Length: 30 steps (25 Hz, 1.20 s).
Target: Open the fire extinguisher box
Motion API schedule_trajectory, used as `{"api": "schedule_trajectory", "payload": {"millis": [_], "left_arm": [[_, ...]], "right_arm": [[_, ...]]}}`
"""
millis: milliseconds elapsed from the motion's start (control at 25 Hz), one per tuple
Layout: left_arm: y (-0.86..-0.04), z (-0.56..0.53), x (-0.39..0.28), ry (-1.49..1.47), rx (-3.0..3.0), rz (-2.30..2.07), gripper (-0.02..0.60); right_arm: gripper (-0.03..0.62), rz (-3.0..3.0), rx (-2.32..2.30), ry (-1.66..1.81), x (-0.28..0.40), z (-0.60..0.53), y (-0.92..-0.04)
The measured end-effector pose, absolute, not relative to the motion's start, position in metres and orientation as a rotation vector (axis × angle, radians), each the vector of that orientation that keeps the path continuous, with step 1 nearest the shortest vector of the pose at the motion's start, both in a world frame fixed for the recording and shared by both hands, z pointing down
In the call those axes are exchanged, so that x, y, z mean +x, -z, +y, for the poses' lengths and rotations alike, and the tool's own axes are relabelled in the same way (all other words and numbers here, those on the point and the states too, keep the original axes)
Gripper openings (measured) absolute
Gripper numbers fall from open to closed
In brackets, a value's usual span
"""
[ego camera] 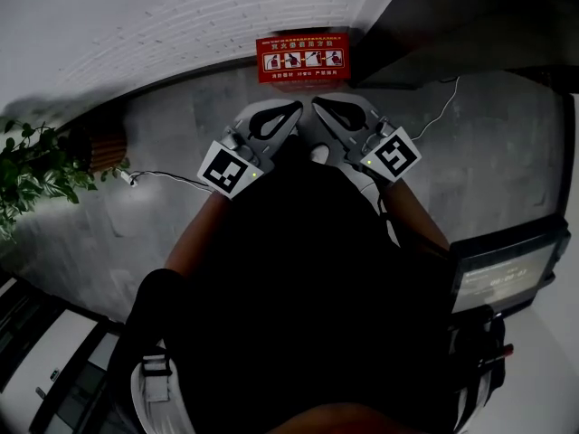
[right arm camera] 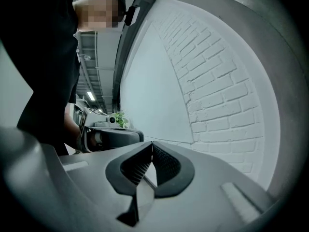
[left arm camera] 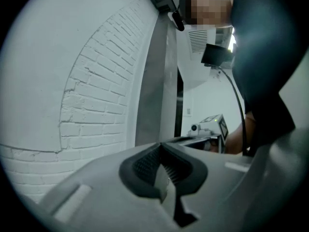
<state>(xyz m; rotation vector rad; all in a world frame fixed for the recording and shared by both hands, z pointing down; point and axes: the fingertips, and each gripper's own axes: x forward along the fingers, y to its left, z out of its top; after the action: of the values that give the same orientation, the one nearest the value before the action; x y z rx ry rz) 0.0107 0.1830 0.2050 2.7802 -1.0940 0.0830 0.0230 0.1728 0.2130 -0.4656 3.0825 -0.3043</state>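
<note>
Grey floor point(ego camera: 507, 152), white brick wall point(ego camera: 136, 25).
Red fire extinguisher box point(ego camera: 302, 58) top centre, above left gripper point(ego camera: 291, 114) and right gripper point(ego camera: 324, 107); both jaws together, empty.

The red fire extinguisher box point(ego camera: 302, 58) carries pictograms and unreadable print

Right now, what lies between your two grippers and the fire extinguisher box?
Nothing: in the head view only bare grey floor separates the left gripper and right gripper from the red fire extinguisher box.
</note>
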Motion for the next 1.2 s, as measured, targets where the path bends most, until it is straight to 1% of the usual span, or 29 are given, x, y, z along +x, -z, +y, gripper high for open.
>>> {"api": "schedule_trajectory", "payload": {"millis": [400,720,1040,1200], "left_arm": [[-0.215,0.117,-0.024,-0.034,2.765,-1.063,0.003],[-0.239,0.068,-0.054,-0.035,2.755,-1.018,0.003],[-0.275,0.034,-0.058,-0.085,2.689,-1.049,0.003],[-0.314,0.016,-0.049,-0.125,2.653,-1.099,0.003]], "right_arm": [[0.009,3.137,-0.508,0.301,-0.009,0.106,-0.218],[0.009,3.168,-0.595,0.315,-0.035,0.051,-0.23],[0.009,3.209,-0.57,0.362,-0.038,0.014,-0.262],[0.009,3.209,-0.524,0.415,-0.029,-0.008,-0.301]]}}
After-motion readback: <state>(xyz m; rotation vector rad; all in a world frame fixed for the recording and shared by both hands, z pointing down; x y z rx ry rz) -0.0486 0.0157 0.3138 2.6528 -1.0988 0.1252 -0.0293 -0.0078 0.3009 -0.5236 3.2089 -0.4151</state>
